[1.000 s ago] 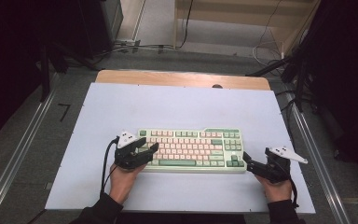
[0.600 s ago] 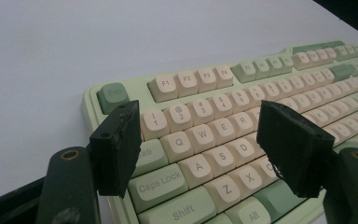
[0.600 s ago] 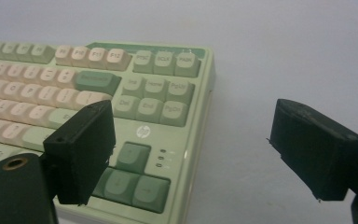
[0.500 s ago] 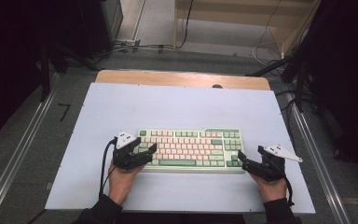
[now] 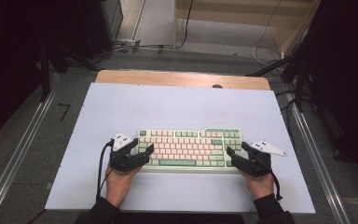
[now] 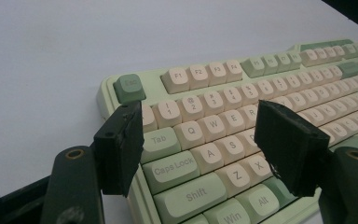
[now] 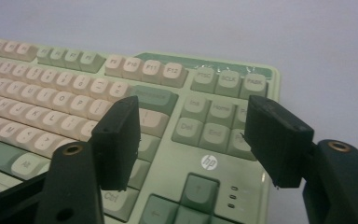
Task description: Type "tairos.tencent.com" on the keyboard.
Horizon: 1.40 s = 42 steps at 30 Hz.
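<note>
High view: a pale green keyboard with cream, pink and green keycaps [image 5: 189, 148] lies flat on a white table top [image 5: 177, 105], near the person's edge, about centred. The left gripper [image 5: 145, 152], black with a white three-cornered plate on top, sits at the keyboard's left end, its jaws reaching in over the left corner keys; the hand [image 5: 117, 182] behind it rests on the table. The right gripper [image 5: 235, 152], same build, sits at the keyboard's right end, jaws pointing inward over the right edge, its hand [image 5: 260, 183] behind it. A wooden strip [image 5: 168, 78] borders the table's far side. Left gripper view: the two black jaws stand apart, released, nothing pressed between them; the left jaw is beside the keyboard's left edge near the Tab key [image 6: 159, 140], the right jaw hangs over the letter rows near X. Jaws have just been opening slightly wider, then easing back a little. Right gripper view: jaws spread, not clamped on anything; between and below them lie the navigation keys and the round logo [image 7: 209, 162] above the arrow keys [image 7: 196, 186]. These jaws have just been closing, with only the keyboard's right part beneath them; whether pads touch the keys, cannot tell.
</note>
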Available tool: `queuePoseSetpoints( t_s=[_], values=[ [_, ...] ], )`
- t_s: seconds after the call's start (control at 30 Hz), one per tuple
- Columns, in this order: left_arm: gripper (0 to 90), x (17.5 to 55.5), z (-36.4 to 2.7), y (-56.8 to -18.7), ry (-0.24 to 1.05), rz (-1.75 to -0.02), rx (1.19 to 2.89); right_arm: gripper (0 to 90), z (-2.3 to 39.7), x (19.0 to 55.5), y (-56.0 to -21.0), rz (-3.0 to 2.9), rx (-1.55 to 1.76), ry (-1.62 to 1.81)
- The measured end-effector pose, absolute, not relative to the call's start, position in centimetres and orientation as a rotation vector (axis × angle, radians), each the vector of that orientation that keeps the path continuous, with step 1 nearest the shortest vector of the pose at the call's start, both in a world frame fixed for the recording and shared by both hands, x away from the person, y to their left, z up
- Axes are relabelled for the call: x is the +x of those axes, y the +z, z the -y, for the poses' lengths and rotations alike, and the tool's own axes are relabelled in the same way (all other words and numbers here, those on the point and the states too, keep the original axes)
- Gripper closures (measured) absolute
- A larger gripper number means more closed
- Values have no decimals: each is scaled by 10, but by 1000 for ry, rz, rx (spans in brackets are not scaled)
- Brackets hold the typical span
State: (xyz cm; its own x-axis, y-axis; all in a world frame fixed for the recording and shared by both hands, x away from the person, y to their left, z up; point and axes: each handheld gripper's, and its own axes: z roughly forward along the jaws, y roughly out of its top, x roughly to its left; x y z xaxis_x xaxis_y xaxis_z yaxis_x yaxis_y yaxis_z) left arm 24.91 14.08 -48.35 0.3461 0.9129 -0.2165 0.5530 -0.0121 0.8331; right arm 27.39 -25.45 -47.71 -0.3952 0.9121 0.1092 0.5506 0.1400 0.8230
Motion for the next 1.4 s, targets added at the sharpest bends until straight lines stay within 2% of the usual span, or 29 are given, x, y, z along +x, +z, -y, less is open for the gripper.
queuePoseSetpoints(
  t_s=[0.3,0.53,0.7,1.4],
  values=[
    [338,249,-139,-484,494,-1322,1693,541,235,278,-477,-2032,1372,1163],
    [345,247,-141,-484,494,-1325,1692,766,221,283,-477,-2053,1355,1150],
    [347,245,-143,-484,502,-1328,1690,875,211,287,-477,-2119,1314,1185],
    [355,238,-149,-484,518,-1334,1679,878,157,299,-482,-2297,1198,1210]
  ],
)
